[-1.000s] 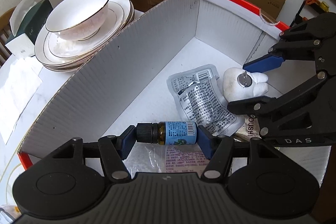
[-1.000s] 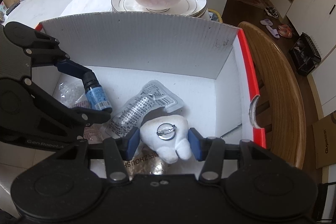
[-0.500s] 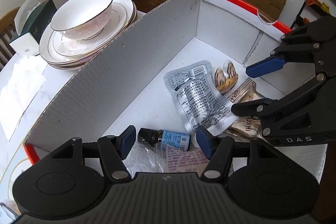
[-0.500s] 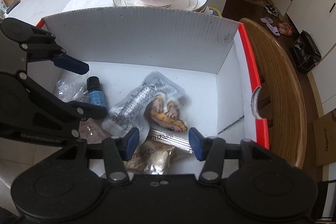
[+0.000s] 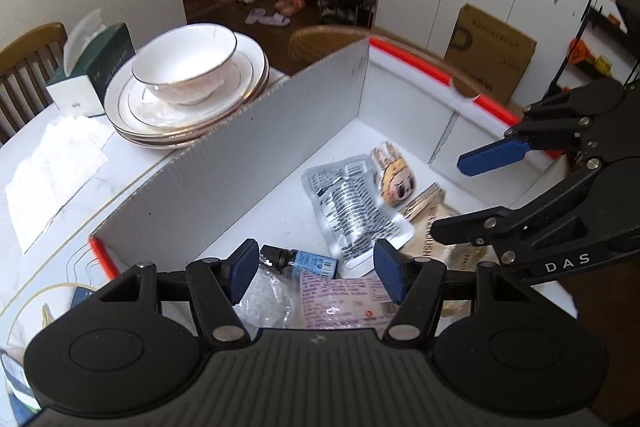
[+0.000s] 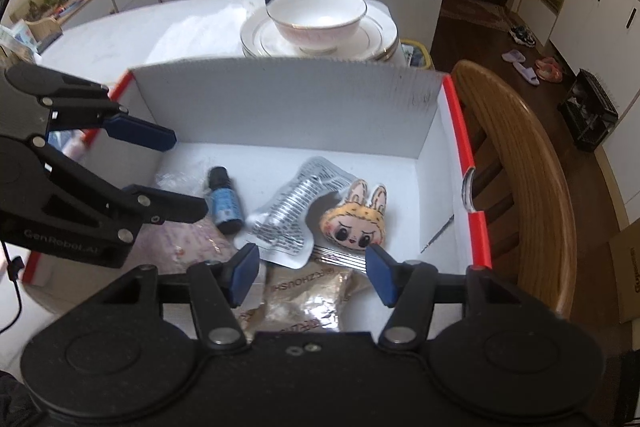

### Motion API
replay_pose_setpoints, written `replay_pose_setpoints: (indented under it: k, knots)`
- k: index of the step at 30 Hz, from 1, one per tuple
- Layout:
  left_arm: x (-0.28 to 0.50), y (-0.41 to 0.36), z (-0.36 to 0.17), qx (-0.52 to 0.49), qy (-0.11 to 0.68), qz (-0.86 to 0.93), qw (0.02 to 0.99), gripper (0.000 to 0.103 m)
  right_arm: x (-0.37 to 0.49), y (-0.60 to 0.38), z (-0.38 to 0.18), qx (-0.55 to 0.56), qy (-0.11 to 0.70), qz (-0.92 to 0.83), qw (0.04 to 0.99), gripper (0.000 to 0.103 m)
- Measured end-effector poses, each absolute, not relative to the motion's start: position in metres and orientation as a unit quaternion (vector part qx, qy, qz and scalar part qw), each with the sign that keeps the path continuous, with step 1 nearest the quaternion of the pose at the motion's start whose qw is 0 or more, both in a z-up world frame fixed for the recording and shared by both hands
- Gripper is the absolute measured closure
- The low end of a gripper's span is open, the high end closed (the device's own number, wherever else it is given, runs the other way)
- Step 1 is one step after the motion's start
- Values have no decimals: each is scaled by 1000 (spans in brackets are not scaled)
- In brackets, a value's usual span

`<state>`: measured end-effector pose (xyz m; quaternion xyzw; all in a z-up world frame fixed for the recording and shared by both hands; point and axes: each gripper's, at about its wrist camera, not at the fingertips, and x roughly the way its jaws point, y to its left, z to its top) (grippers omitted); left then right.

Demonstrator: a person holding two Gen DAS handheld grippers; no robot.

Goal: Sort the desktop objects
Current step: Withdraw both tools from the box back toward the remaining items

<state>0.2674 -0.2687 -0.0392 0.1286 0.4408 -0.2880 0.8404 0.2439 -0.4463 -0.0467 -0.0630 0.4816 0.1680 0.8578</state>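
Observation:
A white box with a red rim (image 5: 416, 61) (image 6: 476, 211) holds the sorted things. A small blue-labelled bottle (image 5: 300, 261) (image 6: 225, 201) lies in it next to a silver foil packet (image 5: 352, 207) (image 6: 292, 213). A plush bunny-face badge (image 5: 396, 173) (image 6: 356, 219) lies face up beside the packet. My left gripper (image 5: 314, 273) is open and empty above the bottle. My right gripper (image 6: 308, 269) is open and empty above the badge.
A gold snack packet (image 6: 308, 295), a pink packet (image 5: 344, 301) and a clear plastic bag (image 5: 264, 297) also lie in the box. A bowl on stacked plates (image 5: 188, 87) and a tissue box (image 5: 92, 75) stand behind it. A wooden chair (image 6: 516, 163) is at the right.
Both grippers opened and pulled back upward. The bottle dropped from the left gripper into the box. The badge dropped from the right gripper and flipped face up.

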Motion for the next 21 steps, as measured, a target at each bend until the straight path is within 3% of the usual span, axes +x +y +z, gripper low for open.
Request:
replay_pose_setpoints:
  k: [21]
  knots:
    - [189, -211, 15, 70, 342, -302, 887, 41, 193, -421, 2, -40, 403, 186, 895, 33]
